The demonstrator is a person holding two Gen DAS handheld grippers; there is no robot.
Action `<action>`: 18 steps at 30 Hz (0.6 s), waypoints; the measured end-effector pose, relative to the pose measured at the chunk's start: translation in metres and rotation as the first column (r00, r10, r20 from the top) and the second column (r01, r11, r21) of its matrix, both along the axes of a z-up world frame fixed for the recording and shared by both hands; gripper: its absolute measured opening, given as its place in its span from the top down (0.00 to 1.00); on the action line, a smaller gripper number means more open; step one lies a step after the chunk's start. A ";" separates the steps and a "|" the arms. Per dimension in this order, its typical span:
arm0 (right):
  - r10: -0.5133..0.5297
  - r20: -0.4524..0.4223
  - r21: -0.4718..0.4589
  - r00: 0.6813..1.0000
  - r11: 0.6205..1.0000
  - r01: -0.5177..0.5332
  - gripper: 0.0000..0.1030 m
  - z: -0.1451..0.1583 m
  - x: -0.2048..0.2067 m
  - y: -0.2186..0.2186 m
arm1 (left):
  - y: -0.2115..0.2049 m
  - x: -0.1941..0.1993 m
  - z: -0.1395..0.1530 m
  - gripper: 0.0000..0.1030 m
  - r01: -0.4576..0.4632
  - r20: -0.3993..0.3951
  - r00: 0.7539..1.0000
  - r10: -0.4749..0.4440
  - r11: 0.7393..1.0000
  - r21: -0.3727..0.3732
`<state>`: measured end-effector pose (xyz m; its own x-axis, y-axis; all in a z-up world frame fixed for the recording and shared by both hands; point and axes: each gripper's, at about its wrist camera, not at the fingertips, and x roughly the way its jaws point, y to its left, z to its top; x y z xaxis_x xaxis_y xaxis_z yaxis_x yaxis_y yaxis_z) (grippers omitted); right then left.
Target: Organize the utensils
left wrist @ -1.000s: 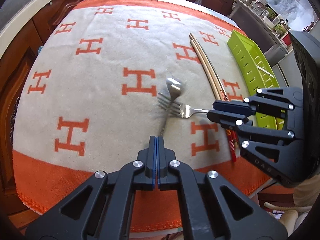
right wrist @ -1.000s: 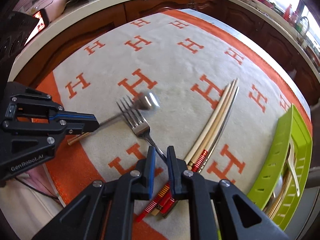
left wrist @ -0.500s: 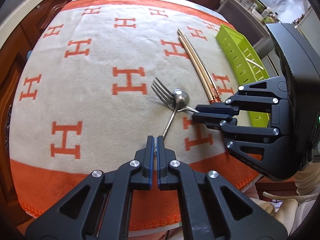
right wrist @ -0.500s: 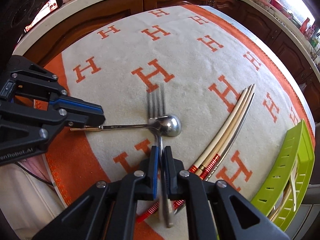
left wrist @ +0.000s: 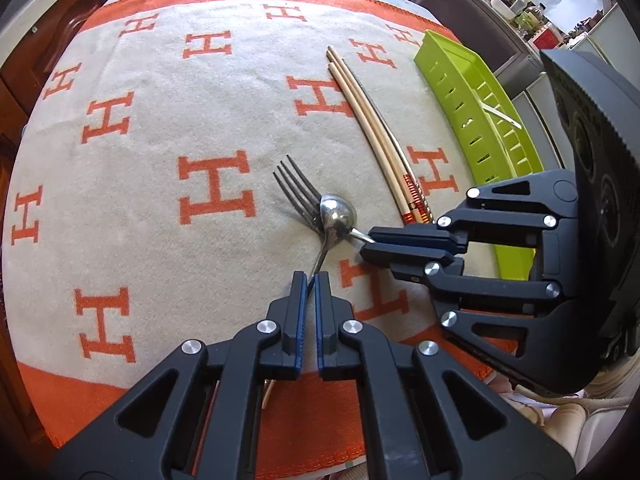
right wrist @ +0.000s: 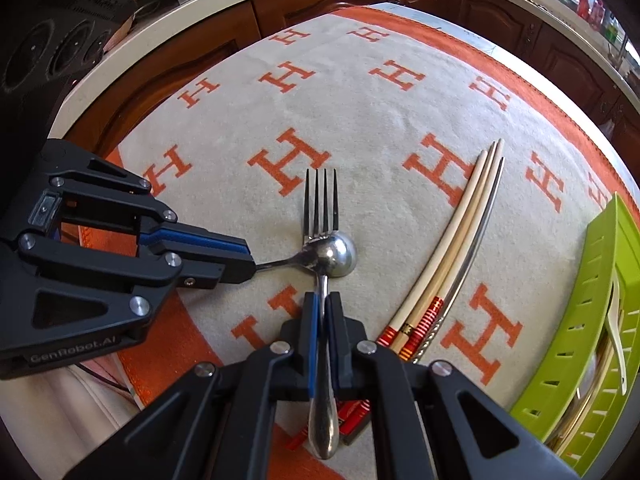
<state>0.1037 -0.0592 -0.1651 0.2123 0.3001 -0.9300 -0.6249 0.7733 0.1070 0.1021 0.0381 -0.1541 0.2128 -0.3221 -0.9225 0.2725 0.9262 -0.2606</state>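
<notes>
1. Left gripper is clamped on the spoon handle; right gripper is clamped on the fork handle. Both point steeply down at the near edge of the worktop.
2. Step in hand, as I read it: both utensils gripped, not yet carried off. In the left wrist view the spoon bowl lies over the neck of the fork, tines fanning toward 11 o'clock. Can't tell whether either one is clear of the blanket.
3. Next move probably needs the two separated first: lift the spoon clear so it doesn't drag the fork, then take each to the green tray at 2 o'clock.
4. Chopsticks lie between the crossed pair and the tray, well apart from both grippers, untouched.
5. Hard to read: tray contents. There's a pale utensil and something gold-coloured inside, but the slotted wall hides most of it, and the compartments aren't visible. Spoon handle end is buried under the left gripper.
</notes>
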 end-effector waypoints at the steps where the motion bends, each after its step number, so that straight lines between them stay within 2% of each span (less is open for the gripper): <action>1: -0.003 -0.002 0.004 1.000 1.000 0.003 0.96 0.000 0.000 0.000 | -0.001 0.001 0.001 0.97 0.003 0.002 1.000 -0.003 1.000 0.000; 2: -0.009 -0.005 0.010 1.000 1.000 0.009 0.96 0.000 0.001 -0.001 | -0.001 0.002 0.001 0.89 0.008 0.002 1.000 -0.008 1.000 -0.002; 3: -0.013 -0.009 0.017 1.000 1.000 0.013 0.96 0.000 0.002 -0.004 | -0.002 0.003 0.001 0.76 0.013 0.001 1.000 -0.013 1.000 -0.002; 4: -0.017 -0.011 0.020 1.000 1.000 0.017 0.96 0.000 0.002 -0.004 | -0.004 0.004 0.002 0.68 0.017 0.006 1.000 -0.017 1.000 0.003; 5: -0.021 -0.016 0.028 1.000 0.999 0.021 0.96 -0.001 0.002 -0.006 | -0.005 0.005 0.002 0.66 0.013 0.017 1.000 -0.013 1.000 0.013; 10: -0.037 -0.040 0.056 0.999 0.998 0.039 0.96 -0.001 0.004 -0.011 | -0.011 0.010 0.002 0.66 0.025 0.052 0.998 -0.027 0.999 0.043; 15: -0.042 -0.043 0.049 0.998 0.998 0.044 0.96 0.000 0.005 -0.014 | -0.025 0.004 0.003 0.72 0.108 0.106 0.987 -0.121 0.987 0.121; 18: -0.054 -0.061 0.064 0.997 0.996 0.058 0.96 0.000 0.010 -0.019 | -0.030 0.000 0.002 0.75 0.140 0.106 0.982 -0.154 0.981 0.132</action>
